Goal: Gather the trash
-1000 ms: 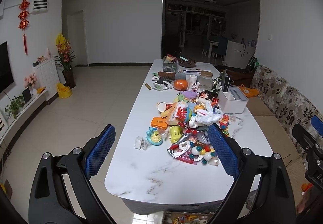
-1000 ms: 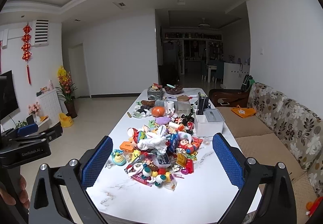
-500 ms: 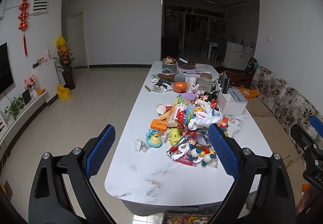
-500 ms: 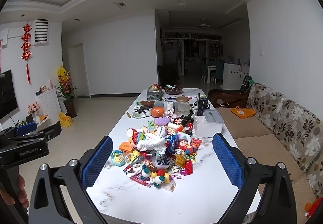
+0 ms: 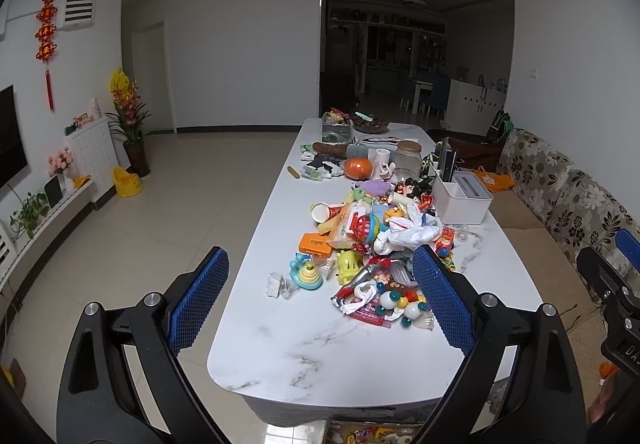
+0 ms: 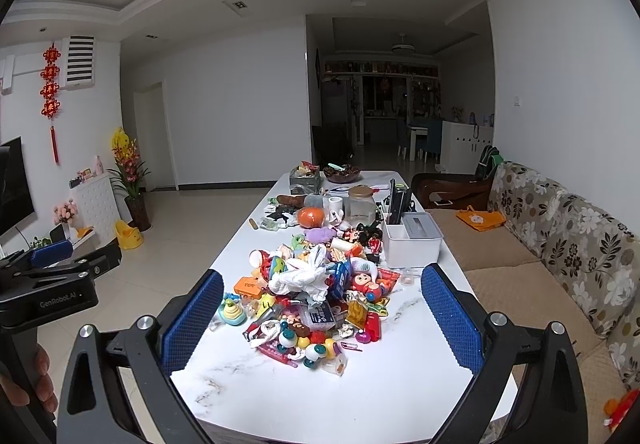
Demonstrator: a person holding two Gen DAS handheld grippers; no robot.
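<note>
White "GenRobot.AI" lettering marks the left tongs (image 6: 60, 268); both tongs spread, empty.

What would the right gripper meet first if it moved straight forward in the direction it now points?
Probably the pile of toys and wrappers on the white table. The open right gripper frames it, with bare tabletop nearer. Depth is unclear in this view.

Near table (image 5: 320, 356) end lies bare; toy heap (image 6: 316, 292) blocks the middle.
</note>
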